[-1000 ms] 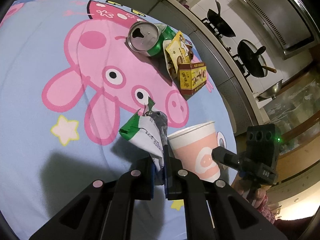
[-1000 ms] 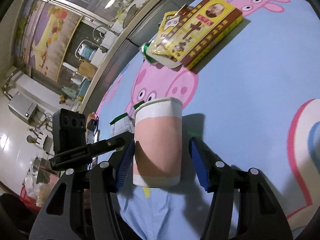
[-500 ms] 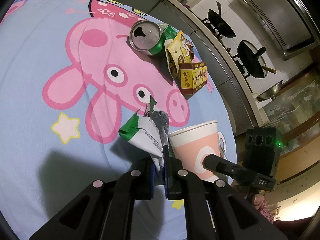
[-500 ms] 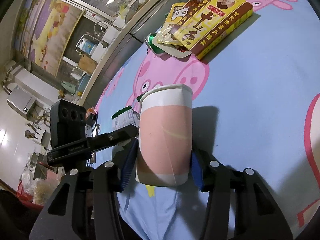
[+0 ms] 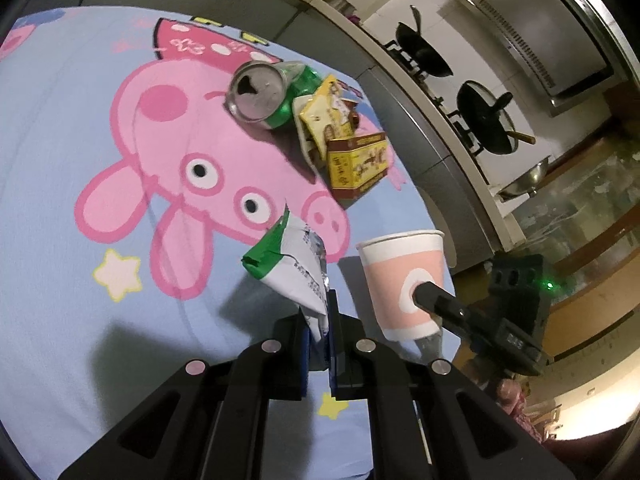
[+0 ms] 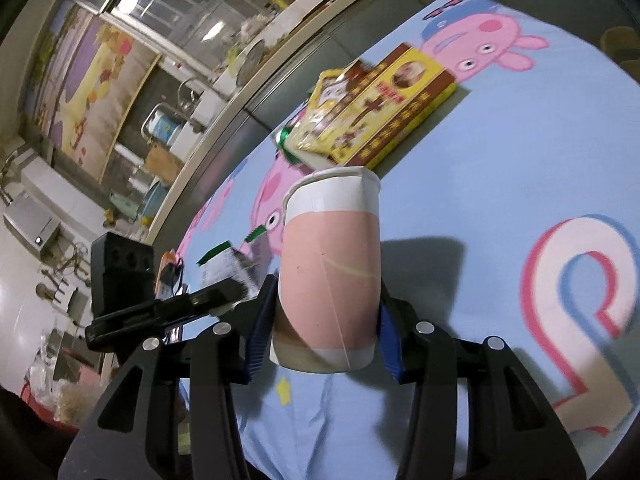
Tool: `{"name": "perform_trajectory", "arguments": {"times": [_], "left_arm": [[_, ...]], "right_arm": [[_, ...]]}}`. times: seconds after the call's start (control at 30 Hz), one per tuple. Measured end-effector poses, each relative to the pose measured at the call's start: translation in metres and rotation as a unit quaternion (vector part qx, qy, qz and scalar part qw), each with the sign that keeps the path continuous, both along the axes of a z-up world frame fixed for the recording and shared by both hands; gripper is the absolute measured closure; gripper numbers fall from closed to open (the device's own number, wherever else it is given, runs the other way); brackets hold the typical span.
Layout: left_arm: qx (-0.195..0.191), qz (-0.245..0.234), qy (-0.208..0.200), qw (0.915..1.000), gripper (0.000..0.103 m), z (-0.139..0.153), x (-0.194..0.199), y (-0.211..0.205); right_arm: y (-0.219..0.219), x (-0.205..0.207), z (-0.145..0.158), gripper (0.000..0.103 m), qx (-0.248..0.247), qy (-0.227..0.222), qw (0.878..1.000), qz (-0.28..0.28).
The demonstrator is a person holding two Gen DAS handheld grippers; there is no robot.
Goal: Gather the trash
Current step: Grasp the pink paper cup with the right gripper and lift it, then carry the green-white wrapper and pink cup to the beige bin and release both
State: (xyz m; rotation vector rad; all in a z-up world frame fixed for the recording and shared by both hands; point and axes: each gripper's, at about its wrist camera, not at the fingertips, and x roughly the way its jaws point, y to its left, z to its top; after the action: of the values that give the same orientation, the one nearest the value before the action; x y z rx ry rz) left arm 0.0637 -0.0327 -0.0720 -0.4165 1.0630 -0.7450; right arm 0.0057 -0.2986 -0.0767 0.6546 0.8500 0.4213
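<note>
My left gripper is shut on a crumpled green-and-white wrapper and holds it above the cartoon tablecloth. My right gripper is shut on a pink-and-white paper cup, held upright and lifted off the cloth. The cup also shows in the left wrist view, just right of the wrapper, with a right finger against it. The wrapper shows in the right wrist view, left of the cup. A green can, a yellow snack bag and a yellow-red box lie together farther off.
The blue cartoon-pig tablecloth covers the table. A grey counter edge runs behind it, with a stove and black pans beyond. In the right wrist view the box and snack bag lie behind the cup.
My right gripper closed on the paper cup and lifted it off the cloth. My left gripper kept its hold on the wrapper and rose slightly.
</note>
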Motion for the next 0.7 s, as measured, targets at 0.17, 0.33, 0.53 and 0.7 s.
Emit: {"name": "perform_trajectory", "arguments": {"times": [0.17, 0.33, 0.53, 0.7], "left_arm": [[0.003, -0.021, -0.010, 0.9997, 0.096, 0.011, 0.001, -0.018], [0.012, -0.065, -0.023, 0.9975, 0.096, 0.026, 0.010, -0.058], [0.030, -0.150, -0.062, 0.9863, 0.096, 0.054, 0.026, -0.154], [0.037, -0.219, -0.097, 0.9701, 0.096, 0.080, 0.038, -0.260]], "right_arm": [[-0.024, -0.005, 0.003, 0.058, 0.002, -0.007, 0.999, -0.031], [-0.062, -0.013, 0.010, 0.058, 0.002, -0.027, 0.996, -0.079], [-0.137, -0.031, 0.018, 0.058, -0.005, -0.052, 0.983, -0.177], [-0.221, -0.049, 0.025, 0.058, -0.020, -0.062, 0.959, -0.275]]}}
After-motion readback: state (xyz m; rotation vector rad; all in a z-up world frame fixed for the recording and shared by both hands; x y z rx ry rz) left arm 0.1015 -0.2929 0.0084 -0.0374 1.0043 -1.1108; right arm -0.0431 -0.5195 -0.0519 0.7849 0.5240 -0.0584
